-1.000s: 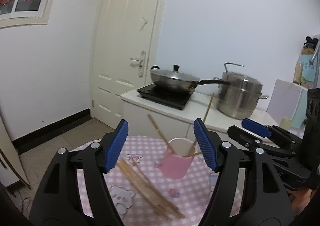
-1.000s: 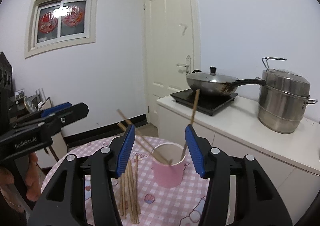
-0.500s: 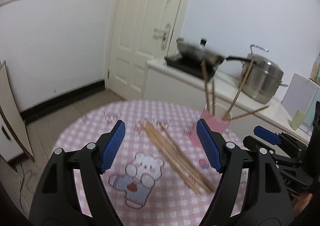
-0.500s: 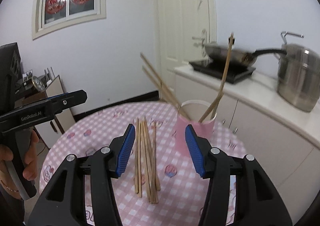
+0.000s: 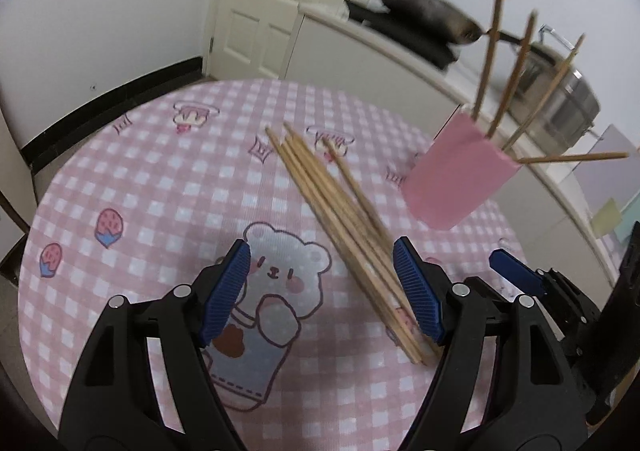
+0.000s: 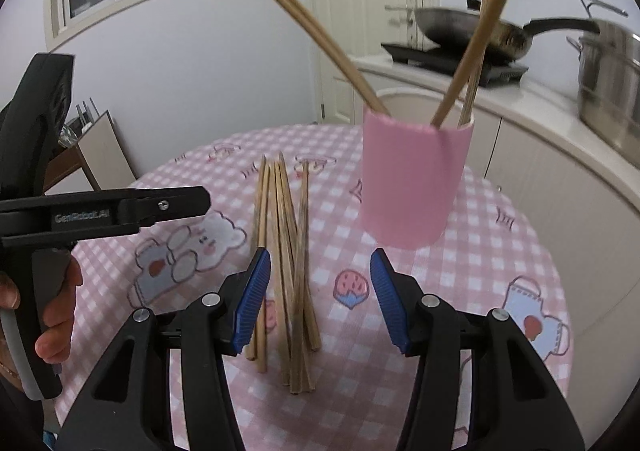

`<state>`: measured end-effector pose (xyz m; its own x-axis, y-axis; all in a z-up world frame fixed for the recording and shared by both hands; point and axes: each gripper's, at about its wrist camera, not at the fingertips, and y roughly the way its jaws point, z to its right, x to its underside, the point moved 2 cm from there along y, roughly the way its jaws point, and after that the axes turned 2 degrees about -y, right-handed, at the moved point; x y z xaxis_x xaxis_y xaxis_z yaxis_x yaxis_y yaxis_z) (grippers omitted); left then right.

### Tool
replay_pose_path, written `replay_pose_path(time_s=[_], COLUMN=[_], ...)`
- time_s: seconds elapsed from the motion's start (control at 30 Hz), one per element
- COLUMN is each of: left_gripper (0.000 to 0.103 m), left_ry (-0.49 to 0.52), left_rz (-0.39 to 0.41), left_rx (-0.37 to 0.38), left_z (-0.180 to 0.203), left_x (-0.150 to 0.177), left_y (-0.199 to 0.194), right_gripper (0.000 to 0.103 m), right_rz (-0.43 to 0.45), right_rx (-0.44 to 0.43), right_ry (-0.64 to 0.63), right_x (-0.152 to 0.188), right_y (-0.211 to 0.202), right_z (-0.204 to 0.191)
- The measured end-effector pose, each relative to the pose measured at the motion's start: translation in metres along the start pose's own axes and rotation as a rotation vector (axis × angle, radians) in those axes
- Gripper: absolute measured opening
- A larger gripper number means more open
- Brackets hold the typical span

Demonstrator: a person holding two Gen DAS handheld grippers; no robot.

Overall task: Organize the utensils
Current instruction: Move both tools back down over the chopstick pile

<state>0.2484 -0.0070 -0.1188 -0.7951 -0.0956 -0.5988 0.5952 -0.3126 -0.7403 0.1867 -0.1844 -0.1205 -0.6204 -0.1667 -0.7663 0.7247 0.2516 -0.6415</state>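
A bundle of loose wooden chopsticks (image 5: 340,211) (image 6: 286,235) lies on the round table's pink checked cloth (image 5: 160,171). Behind it stands a pink cup (image 5: 456,179) (image 6: 412,183) holding several chopsticks (image 5: 490,51) (image 6: 320,31) that lean outward. My left gripper (image 5: 320,251) hovers open above the cloth, and the near ends of the bundle pass under its right finger. My right gripper (image 6: 320,257) is open too, just above the near end of the bundle, with nothing pressed between its pads. A hand (image 6: 60,311) holds the left gripper's handle at the left of the right wrist view.
Beyond the table runs a white counter (image 6: 540,123) with a wok (image 6: 472,31) on a black hob and a steel pot (image 6: 608,83). A cream door (image 5: 280,3) stands behind, and a wooden board (image 6: 104,155) leans at the left. The cloth shows bear prints.
Both grippers have come down and tilted toward the table. The loose chopsticks and the pink cup now look much closer and larger. Nothing has been gripped.
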Motion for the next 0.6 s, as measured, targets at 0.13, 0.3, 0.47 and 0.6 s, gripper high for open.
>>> replay_pose_path(time_s=[0.13,0.3,0.47,0.6], left_gripper=[0.073,0.068,0.063,0.061], left_ry=[0.022,0.016,0.011,0.028], left_rz=[-0.044,-0.107,-0.151,-0.151], left_rx=[-0.038,-0.070,-0.088,-0.113], left_z=[0.005,0.005,0.006,0.009], left_x=[0.002,0.002,0.000,0.000], left_y=[0.017,0.036,0.048,0.051], right_gripper=[0.049,0.049,0.050,0.051], right_rz=[-0.024,-0.037,-0.045,-0.050], right_rx=[-0.009,-0.026,-0.040,-0.050], right_ry=[0.008,0.007,0.011,0.020], right_x=[0.004,0.002,0.002,0.001], right_y=[0.007,0.012,0.015,0.017], right_z=[0.003,0.002,0.003,0.005])
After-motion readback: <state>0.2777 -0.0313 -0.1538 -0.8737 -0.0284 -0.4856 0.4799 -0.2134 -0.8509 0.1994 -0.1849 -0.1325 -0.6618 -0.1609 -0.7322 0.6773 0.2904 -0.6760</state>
